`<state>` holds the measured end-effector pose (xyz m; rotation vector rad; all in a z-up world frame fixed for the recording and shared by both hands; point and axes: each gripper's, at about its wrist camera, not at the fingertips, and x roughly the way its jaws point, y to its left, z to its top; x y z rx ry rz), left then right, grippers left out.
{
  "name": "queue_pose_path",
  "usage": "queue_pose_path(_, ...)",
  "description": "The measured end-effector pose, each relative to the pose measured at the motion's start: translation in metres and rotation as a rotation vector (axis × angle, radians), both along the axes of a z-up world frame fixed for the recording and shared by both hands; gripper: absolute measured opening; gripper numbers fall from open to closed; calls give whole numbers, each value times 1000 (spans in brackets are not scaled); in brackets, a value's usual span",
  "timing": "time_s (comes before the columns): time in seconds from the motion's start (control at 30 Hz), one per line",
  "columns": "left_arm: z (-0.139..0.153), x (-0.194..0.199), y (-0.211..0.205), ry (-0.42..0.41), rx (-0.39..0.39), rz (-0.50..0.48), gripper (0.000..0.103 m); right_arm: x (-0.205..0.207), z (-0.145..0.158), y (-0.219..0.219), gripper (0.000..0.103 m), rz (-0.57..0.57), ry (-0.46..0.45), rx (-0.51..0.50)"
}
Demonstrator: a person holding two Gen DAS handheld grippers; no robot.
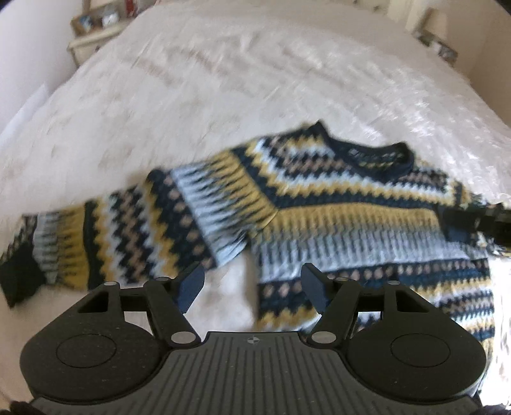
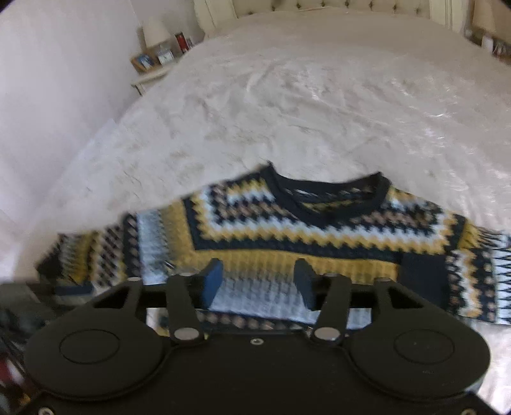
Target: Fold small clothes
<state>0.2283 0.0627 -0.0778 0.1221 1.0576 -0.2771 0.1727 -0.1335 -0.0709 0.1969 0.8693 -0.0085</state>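
Note:
A knitted sweater [image 1: 335, 204] [image 2: 287, 236] in navy, yellow, pale-blue and beige zigzags lies flat on the white bedspread [image 1: 223, 95] [image 2: 303, 105], with its neckline away from me. Its left sleeve [image 1: 105, 230] stretches out to the left. In the right wrist view its right sleeve is folded in, and the dark cuff [image 2: 421, 274] rests on the body. My left gripper [image 1: 252, 287] is open, over bare bedspread between the left sleeve and the body. My right gripper [image 2: 258, 282] is open above the sweater's chest, with nothing between its fingers.
A bedside table [image 2: 153, 64] with a lamp and small frames stands at the far left of the bed, and another [image 2: 491, 41] at the far right. A tufted headboard [image 2: 319, 4] closes the far end. A pale wall [image 2: 64, 79] runs along the left.

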Motion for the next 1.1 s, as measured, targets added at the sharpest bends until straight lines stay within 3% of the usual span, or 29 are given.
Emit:
queue_pose_path(0.17,14,-1,-35,-59,-32,-44,66,-25,-1,-20,73,-88,-37,-70)
queue_pose_path(0.23,18,-2,-51,-92,-3,-41,66,-34,1,-29,80,-127,-75,-111)
queue_pose_path(0.37,29,-3,-93,-196,127,-38,66,-58,14,-45,96,-221,-213,-202)
queue_pose_path(0.4,30,-4,-102,-214,143,-48,66,-65,18,-49,103,-269,-256,-254)
queue_pose_path(0.53,25,0,-138,-178,114,-119,66,-76,16,-56,102,-420,-351,-506)
queue_pose_path(0.57,21,2,-148,-156,105,-135,66,-74,15,-62,102,-404,-331,-505)
queue_pose_path(0.63,12,3,-166,-124,72,-165,64,-70,13,-86,102,-345,-249,-386)
queue_pose_path(0.73,-4,6,-194,-60,35,-191,61,-73,7,-120,102,-338,-218,-202)
queue_pose_path(0.87,-35,10,-233,16,8,-237,57,-76,-6,-150,102,-356,-164,-148)
queue_pose_path(0.97,-57,14,-257,83,-12,-268,49,-79,-18,-167,102,-343,-121,-118)
queue_pose_path(1.1,-81,18,-282,148,-26,-282,48,-86,-34,-180,102,-316,-78,-64)
